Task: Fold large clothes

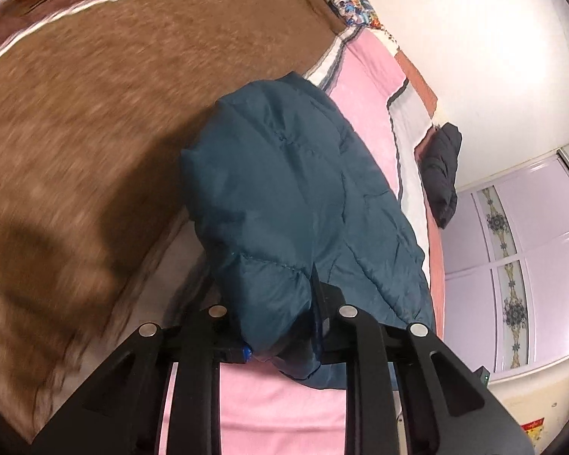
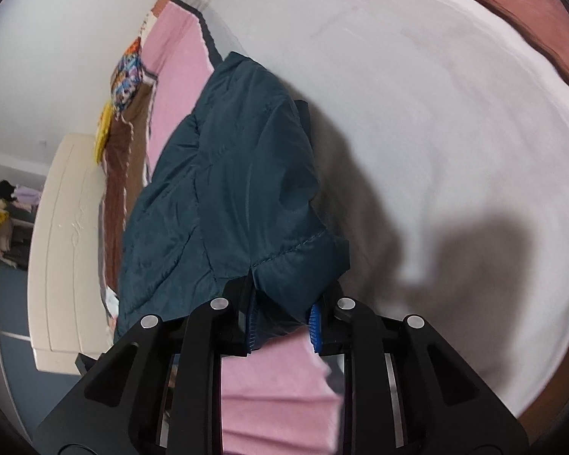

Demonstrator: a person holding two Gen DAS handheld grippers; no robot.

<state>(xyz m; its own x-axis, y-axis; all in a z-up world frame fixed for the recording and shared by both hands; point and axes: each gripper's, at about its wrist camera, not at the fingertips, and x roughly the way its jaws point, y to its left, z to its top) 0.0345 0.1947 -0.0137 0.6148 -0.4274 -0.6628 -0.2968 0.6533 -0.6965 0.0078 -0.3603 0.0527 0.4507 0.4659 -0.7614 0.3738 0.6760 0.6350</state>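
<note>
A teal quilted jacket [image 1: 292, 197] hangs over a bed with a pink and white cover [image 1: 364, 87]. My left gripper [image 1: 280, 337] is shut on a bunched edge of the jacket, which fills the gap between the fingers and hides the pads. In the right wrist view the same teal jacket [image 2: 223, 189] hangs from my right gripper [image 2: 284, 322], whose blue pads [image 2: 315, 326] pinch another bunched edge of it. The jacket is lifted off the pink cover [image 2: 269, 386] and stretches away from both grippers.
A brown fuzzy blanket [image 1: 95, 121] covers the bed's left part. A black jacket [image 1: 442, 174] lies at the bed's far edge by a lilac wardrobe [image 1: 531, 235]. A cream headboard [image 2: 68, 242] and a patterned pillow [image 2: 127, 76] show in the right wrist view.
</note>
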